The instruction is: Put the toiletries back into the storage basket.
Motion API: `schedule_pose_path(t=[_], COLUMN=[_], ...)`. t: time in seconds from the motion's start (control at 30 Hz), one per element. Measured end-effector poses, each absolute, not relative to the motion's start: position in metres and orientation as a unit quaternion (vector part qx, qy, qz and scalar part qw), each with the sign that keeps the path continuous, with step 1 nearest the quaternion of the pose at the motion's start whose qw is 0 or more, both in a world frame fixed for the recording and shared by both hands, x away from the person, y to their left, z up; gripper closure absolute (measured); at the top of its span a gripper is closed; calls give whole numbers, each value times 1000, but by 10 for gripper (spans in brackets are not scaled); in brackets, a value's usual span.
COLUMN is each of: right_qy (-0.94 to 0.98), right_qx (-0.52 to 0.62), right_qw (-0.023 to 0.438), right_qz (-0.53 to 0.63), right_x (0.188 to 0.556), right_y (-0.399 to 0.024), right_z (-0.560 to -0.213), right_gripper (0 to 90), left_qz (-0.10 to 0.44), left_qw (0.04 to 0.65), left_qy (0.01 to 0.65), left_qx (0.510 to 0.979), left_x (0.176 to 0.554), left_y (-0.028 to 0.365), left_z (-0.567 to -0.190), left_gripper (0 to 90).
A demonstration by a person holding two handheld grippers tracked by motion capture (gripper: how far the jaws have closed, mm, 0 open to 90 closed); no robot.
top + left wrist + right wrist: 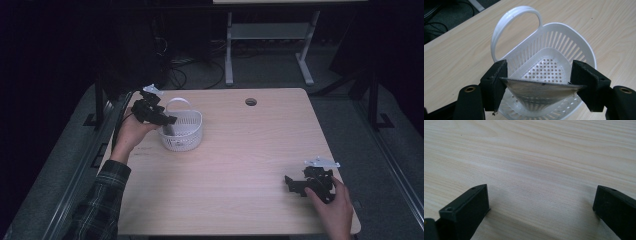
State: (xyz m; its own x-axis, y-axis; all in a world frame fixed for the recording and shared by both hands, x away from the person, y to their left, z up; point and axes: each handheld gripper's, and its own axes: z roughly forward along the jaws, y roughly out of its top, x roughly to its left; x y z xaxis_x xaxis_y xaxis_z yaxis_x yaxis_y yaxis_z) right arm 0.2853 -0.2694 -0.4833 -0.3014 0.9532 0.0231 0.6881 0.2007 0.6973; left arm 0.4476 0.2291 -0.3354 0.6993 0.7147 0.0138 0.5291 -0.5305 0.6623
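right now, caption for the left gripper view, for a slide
Left gripper holds a flat grey piece over a white basket.

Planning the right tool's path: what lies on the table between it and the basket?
Bare wood. In the high view nothing lies between the right tool and the basket.

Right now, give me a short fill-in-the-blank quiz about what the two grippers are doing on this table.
1. The left gripper holds a flat grey piece over the white ____.
2. The basket has one looped ____ standing up at its rim.
3. The right gripper has ____ between its open jaws.

Missing words: basket; handle; nothing
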Motion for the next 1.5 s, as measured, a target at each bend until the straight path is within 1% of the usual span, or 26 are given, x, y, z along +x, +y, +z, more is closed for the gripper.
schedule_pose_path(t=[0.5,0.77,0.93,1.03,1.27,1.5], right_qy=[745,745,745,745,745,745], right_qx=[551,551,551,551,551,551], right_qw=[214,214,214,214,214,214], right_qz=[310,310,310,310,310,310], right_x=[285,285,285,285,285,285], right_y=[-269,-269,-269,-269,-269,-269], right_z=[-483,-483,-483,-483,-483,-483], right_gripper=[0,0,0,0,0,0], left_qz=[138,132,126,133,136,144], left_qw=[308,314,310,313,318,319], left_qy=[359,361,363,367,369,372], left_qx=[870,868,870,866,863,860], left_x=[449,449,449,448,442,434], left_y=[225,228,230,232,239,249], left_z=[-347,-348,-349,-347,-338,-333], left_gripper=[297,292,204,178,153,149])
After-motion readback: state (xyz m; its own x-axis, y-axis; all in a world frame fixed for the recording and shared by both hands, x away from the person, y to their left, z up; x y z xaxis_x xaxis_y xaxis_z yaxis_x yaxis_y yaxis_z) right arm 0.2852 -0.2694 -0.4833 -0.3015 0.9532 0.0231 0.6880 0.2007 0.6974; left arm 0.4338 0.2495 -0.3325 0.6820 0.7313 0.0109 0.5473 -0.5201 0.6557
